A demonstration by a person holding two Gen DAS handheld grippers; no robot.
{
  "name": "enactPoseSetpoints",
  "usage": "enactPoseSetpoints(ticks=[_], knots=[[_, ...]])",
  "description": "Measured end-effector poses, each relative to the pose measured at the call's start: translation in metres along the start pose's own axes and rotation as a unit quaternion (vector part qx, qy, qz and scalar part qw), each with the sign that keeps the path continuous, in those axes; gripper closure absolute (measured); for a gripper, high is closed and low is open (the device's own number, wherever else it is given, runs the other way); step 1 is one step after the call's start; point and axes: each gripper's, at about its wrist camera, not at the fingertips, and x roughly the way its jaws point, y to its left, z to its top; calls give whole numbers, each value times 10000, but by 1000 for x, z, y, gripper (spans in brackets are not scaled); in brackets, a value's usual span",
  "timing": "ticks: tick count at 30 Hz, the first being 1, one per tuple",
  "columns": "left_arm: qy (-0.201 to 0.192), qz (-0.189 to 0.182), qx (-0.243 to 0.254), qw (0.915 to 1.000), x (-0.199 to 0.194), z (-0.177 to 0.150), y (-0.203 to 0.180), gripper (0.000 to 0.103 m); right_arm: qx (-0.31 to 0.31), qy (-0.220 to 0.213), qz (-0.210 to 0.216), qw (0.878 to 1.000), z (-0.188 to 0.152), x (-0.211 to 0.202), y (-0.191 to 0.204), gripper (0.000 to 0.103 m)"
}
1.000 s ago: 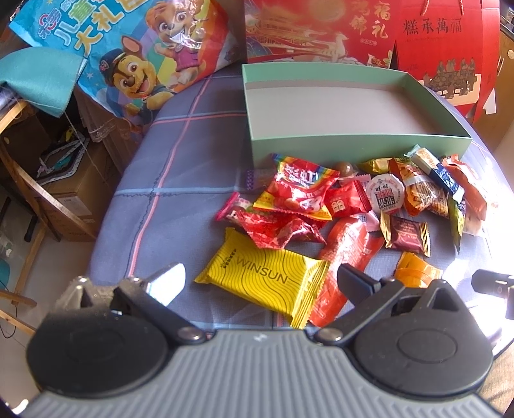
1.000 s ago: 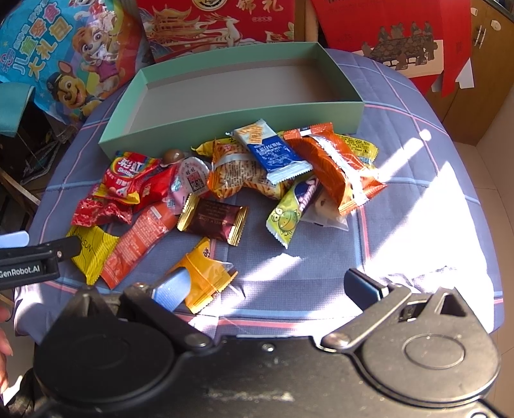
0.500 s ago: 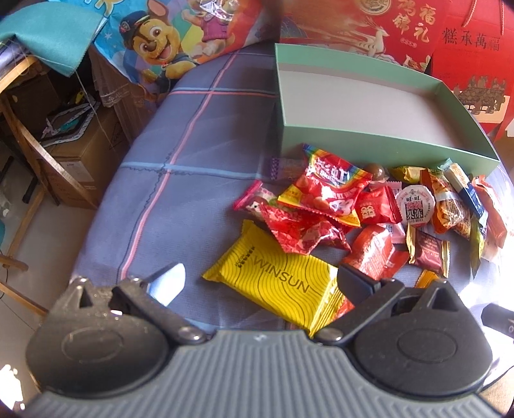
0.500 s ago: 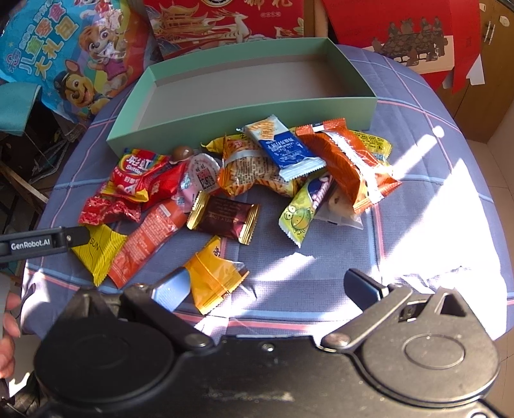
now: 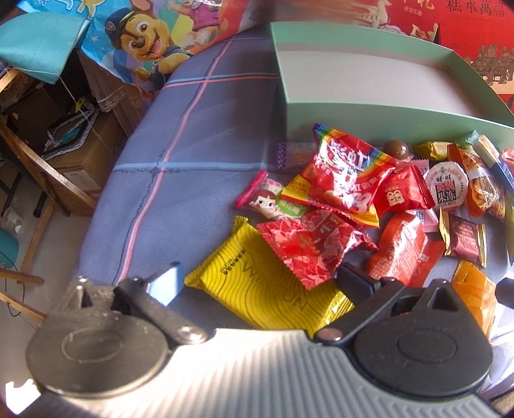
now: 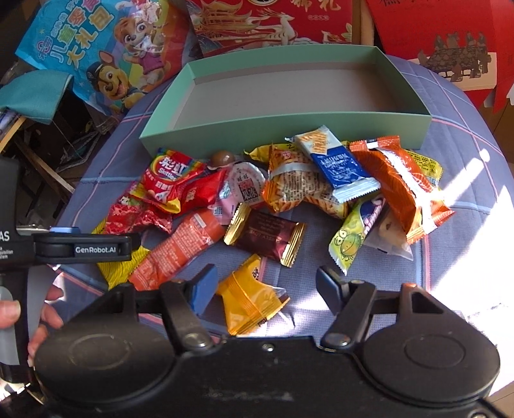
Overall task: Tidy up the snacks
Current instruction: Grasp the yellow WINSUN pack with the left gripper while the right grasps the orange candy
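Observation:
Several wrapped snacks lie in a heap on a blue checked cloth in front of an empty mint-green box (image 6: 289,128) (image 5: 369,115). My left gripper (image 5: 260,283) is open, its fingers either side of a yellow WINSUN packet (image 5: 257,289), low over it. A red crinkled packet (image 5: 311,244) overlaps that packet's far edge. My right gripper (image 6: 266,286) is open around a small orange packet (image 6: 247,299). The left gripper also shows in the right wrist view (image 6: 83,249), over the yellow packet (image 6: 119,267).
A red Skittles bag (image 6: 173,177), a brown gold-edged packet (image 6: 266,236), a blue packet (image 6: 337,164) and an orange bag (image 6: 401,189) lie in the heap. Cartoon-dog gift bag (image 6: 106,54) and red gift boxes (image 6: 273,19) stand behind. The table edge drops off left (image 5: 96,209).
Both grippers have moved forward and lower. The left now straddles the yellow packet; the right now brackets the small orange packet. The snacks have not moved.

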Motion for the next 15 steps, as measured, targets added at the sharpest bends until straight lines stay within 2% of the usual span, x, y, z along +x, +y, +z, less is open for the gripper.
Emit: enactPoseSetpoints(ticks=[5, 9, 11, 12, 15], knots=[[18, -65, -117, 9999, -5, -10, 25, 0, -257, 453, 221, 9984, 1, 21, 14, 35], [32, 53, -328, 9994, -8, -16, 42, 0, -407, 604, 368, 9967, -9, 27, 27, 35], [77, 43, -448, 9990, -9, -17, 47, 0, -470, 545, 480, 9963, -12, 25, 32, 57], [81, 36, -465, 9989, -8, -16, 47, 0, -450, 550, 546, 9960, -13, 25, 33, 71], [123, 22, -333, 9994, -6, -14, 39, 0, -419, 594, 544, 9959, -14, 25, 33, 71]])
